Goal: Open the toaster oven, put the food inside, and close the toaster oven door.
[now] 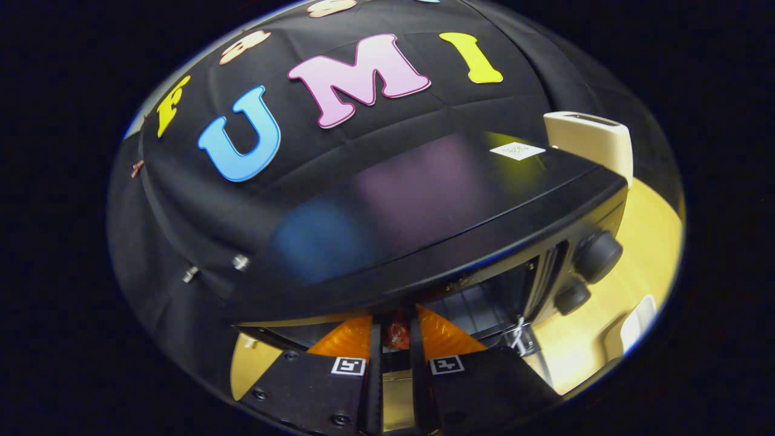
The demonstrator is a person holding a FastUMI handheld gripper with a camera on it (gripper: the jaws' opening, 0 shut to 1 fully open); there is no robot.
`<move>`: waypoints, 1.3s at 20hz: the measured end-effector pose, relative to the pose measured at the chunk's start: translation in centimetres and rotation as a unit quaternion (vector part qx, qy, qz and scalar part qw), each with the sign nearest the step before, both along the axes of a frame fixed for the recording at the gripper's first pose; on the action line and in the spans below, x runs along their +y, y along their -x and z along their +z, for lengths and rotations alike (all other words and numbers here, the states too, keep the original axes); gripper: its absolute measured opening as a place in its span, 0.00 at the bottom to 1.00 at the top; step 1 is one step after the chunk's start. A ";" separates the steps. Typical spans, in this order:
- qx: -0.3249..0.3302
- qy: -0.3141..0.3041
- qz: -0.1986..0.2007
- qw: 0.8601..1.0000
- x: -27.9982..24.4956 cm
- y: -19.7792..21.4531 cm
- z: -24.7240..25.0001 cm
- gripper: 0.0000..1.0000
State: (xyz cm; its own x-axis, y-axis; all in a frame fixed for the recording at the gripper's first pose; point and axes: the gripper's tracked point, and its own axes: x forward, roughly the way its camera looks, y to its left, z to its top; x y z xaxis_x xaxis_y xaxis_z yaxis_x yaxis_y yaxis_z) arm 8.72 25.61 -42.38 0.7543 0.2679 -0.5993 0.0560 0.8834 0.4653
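Where the two fingers of the tongs [396,336] run forward in the gripper view, they stand close together with only a narrow gap, and a small reddish-brown piece of food [396,334] sits in that gap, pressed on by both fingers. The morsel is small and dim, so what kind of food it is cannot be told.

Just ahead of the fingers stands the toaster oven [424,230], black and glossy, its broad top tilted across the view and carrying soft coloured reflections. A small white sticker [517,151] lies on that top near its far corner. Under the front edge of the top the oven's mouth shows as a dark opening, and the food is held right at that opening; it seems the door [521,342] is let down beneath the fingers, though only a glassy strip of it is visible. Inside, the bars of a wire rack [484,306] can be made out.

On the oven's front panel, beside the opening, two round black knobs [596,256] sit one above the other. The oven rests on a pale wooden table [642,242]. Behind the oven's far corner stands a cream-coloured appliance [590,140].
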 end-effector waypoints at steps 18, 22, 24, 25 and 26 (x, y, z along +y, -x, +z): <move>-0.007 0.129 0.019 0.991 -4.0 6.5 3.9 0.98; -0.003 0.107 0.008 0.994 -3.7 9.0 6.2 0.98; -0.003 0.104 0.015 0.994 -3.6 10.4 7.0 0.98; -0.003 0.106 0.020 0.994 -3.5 11.1 7.2 0.98; 0.000 0.110 0.027 0.994 -3.5 11.9 7.2 0.98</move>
State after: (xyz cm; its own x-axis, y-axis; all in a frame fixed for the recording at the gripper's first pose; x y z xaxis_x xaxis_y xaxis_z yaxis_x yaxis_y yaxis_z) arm -3.23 22.08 -35.17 0.7429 0.1703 -0.6474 0.0056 0.9655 0.2604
